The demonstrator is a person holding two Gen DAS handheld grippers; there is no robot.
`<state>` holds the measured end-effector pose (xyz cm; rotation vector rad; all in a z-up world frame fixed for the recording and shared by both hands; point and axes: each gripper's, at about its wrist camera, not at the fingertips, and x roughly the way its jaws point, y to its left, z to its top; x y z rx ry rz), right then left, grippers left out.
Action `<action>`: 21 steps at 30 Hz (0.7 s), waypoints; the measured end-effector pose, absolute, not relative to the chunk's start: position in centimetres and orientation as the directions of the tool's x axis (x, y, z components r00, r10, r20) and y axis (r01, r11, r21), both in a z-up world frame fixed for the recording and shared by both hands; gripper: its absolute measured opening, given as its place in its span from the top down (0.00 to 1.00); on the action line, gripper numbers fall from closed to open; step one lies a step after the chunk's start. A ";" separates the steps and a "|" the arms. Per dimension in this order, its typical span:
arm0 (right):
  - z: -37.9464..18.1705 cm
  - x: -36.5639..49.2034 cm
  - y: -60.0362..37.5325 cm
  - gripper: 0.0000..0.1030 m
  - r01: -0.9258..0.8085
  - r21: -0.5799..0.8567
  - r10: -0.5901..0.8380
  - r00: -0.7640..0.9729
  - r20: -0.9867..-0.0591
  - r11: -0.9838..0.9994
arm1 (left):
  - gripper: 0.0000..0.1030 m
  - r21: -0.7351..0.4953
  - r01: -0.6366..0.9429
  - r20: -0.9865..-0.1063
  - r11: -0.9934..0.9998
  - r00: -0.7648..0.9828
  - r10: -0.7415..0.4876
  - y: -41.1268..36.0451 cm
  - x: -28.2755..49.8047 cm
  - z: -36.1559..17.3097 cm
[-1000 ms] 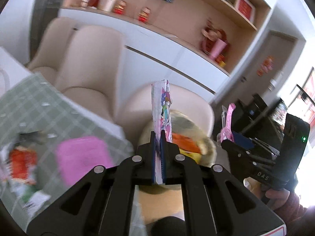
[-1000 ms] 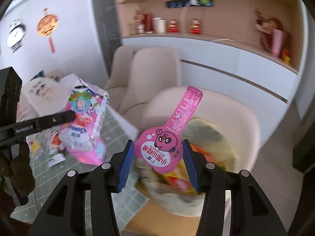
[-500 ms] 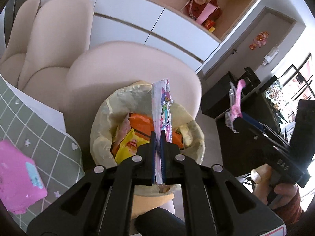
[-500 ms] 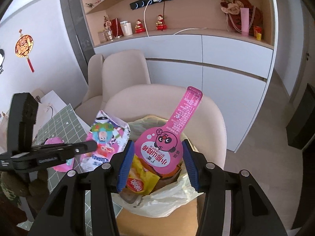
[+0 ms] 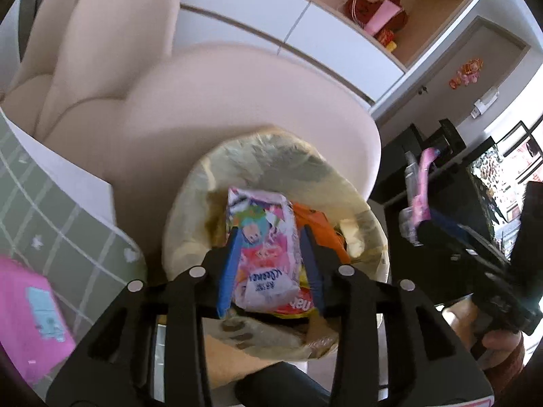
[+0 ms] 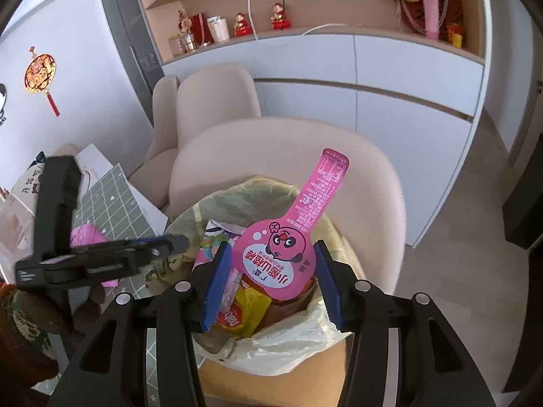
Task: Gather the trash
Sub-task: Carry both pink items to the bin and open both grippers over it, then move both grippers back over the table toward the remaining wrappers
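A yellowish trash bag (image 5: 271, 156) stands open in front of a beige chair, with orange and yellow wrappers inside. My left gripper (image 5: 269, 237) hovers over it and its jaws are opening. A colourful tissue pack (image 5: 264, 237) lies face up between the blue pads, loose and over the bag's contents. My right gripper (image 6: 271, 251) is also above the bag (image 6: 288, 349), shut on a pink paddle-shaped cartoon packet (image 6: 278, 257) that sticks up and away. The left wrist view shows that packet (image 5: 420, 186) edge-on in the right gripper (image 5: 427, 217).
A table with a green checked cloth (image 5: 51, 224) lies left of the bag, and a pink packet (image 5: 30, 312) rests on it. More beige chairs (image 6: 217, 98) stand behind, then white cabinets (image 6: 390, 78) under shelves. Bare floor (image 6: 475, 271) opens to the right.
Both grippers came from the table side to above the bag. The left jaws parted, and the tissue pack, gripped upright and edge-on before, now lies flat between them. The right still holds its packet.
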<state>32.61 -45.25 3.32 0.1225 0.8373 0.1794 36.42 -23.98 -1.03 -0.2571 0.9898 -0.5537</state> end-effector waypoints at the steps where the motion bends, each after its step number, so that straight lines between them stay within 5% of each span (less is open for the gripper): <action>1: 2.9 33.0 -44.9 0.54 -0.116 0.184 0.215 0.646 -0.732 0.976 | 0.65 -0.440 0.320 -0.713 0.839 0.443 -0.543 -23.5 36.2 -0.6; 9: -1.1 35.8 -39.9 0.54 -0.189 0.202 0.274 0.545 -0.792 0.961 | 0.56 -0.365 0.278 -0.694 0.888 0.555 -0.459 -18.8 32.0 1.7; 21: -5.7 38.1 -36.8 0.54 -0.190 0.186 0.251 0.424 -0.870 0.964 | 0.56 -0.385 0.151 -0.712 0.911 0.579 -0.397 -13.0 28.6 1.3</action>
